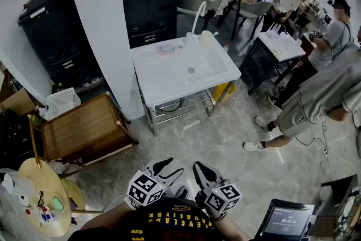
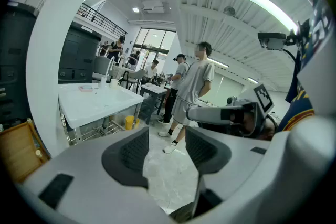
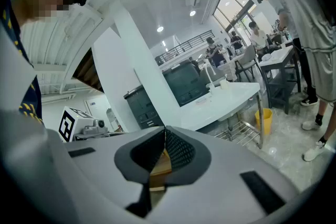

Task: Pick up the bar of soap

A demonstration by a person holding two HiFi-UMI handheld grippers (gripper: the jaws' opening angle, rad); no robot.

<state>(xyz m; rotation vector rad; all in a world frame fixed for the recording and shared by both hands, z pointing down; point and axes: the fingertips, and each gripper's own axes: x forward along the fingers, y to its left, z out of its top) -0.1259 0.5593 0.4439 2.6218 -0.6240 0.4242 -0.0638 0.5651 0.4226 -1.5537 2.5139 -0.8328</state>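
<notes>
Reach not yet begun: left tongs (image 2: 165, 147) apart, right tongs (image 3: 164, 139) together, both empty. Next likely means stepping toward the soap (image 1: 166, 49) on the sink (image 1: 153, 83).

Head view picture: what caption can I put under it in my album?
Far from the soap on the white sink: left gripper open, right gripper shut.

Yellow letters across the person's dark shirt (image 1: 175, 217) read, in part, "EVELAN"; other print is too small.
</notes>
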